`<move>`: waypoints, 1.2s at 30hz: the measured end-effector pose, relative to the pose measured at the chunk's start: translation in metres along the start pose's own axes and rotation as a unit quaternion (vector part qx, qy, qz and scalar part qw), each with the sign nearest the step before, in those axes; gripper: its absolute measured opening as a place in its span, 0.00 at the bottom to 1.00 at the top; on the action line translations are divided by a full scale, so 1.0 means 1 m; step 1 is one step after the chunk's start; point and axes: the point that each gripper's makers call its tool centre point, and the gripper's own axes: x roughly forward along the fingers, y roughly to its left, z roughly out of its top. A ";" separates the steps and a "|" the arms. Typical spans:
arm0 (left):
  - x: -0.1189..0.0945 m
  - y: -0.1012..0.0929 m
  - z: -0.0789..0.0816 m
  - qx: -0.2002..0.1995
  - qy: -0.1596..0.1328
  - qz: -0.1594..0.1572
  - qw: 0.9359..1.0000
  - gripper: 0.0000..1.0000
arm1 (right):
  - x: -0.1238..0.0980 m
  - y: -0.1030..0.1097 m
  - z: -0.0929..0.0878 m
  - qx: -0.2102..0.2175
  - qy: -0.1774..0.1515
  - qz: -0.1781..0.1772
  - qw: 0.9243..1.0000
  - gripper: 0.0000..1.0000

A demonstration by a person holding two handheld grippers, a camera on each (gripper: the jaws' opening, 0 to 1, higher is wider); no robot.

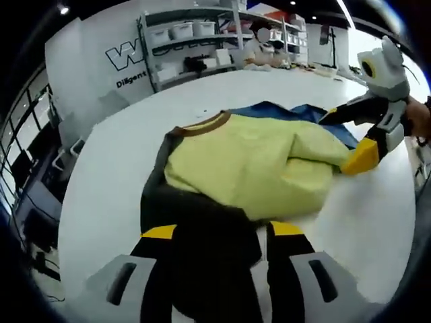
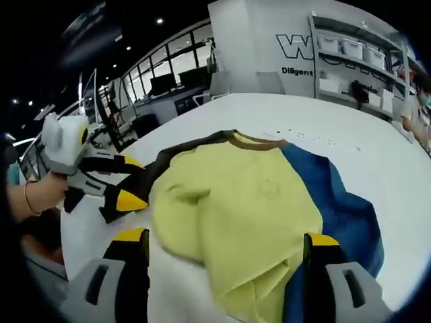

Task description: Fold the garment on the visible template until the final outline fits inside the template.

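Garment: a yellow-green sweatshirt (image 2: 236,208) with a brown collar (image 2: 256,140), a dark sleeve or side panel on one side and a blue panel (image 2: 343,208) on the other, lying partly folded on the white bench (image 2: 337,128).

Template: I cannot pick out any marked outline on the bench; whether the blue piece belongs to the garment or is a sheet beneath it cannot be told.

Left tongs (image 1: 219,235): in the left gripper view the jaws stand either side of a bunch of dark fabric (image 1: 209,262) that fills the gap between them, so they look closed on the dark edge; the same tongs appear in the right gripper view (image 2: 124,198) at the dark sleeve, held by a hand (image 2: 30,195).

Right tongs (image 2: 225,245): jaws wide, with yellow cloth lying between them; whether it is pinched cannot be told. In the left gripper view they appear (image 1: 360,158) with the yellow tip touching the folded yellow edge near the blue.

Key relation: the garment's long axis runs from the collar, far from both cameras, towards the near hem. The left tongs sit at the dark side, the right tongs at the opposite blue side, so the body lies between them.

Judgement: the fold looks mid-way; a likely next move is bringing the dark side across the yellow body.

Risk: bunching at the dark edge.
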 end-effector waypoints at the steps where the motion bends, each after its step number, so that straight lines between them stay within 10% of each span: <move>1: 0.000 0.000 0.000 -0.003 -0.003 0.001 1.000 0.47 | 0.000 0.000 -0.002 -0.001 0.001 0.000 1.000 0.90; 10: 0.002 -0.002 -0.002 -0.011 -0.011 -0.008 1.000 0.02 | -0.004 -0.003 -0.005 -0.008 -0.006 -0.011 1.000 0.81; 23: -0.018 0.045 -0.004 -0.005 -0.014 0.045 0.999 0.01 | -0.008 -0.002 -0.010 -0.003 -0.003 -0.017 1.000 0.79; 36: -0.033 0.109 -0.004 -0.101 -0.036 0.078 0.991 0.01 | -0.012 -0.004 -0.020 -0.008 0.015 -0.022 1.000 0.79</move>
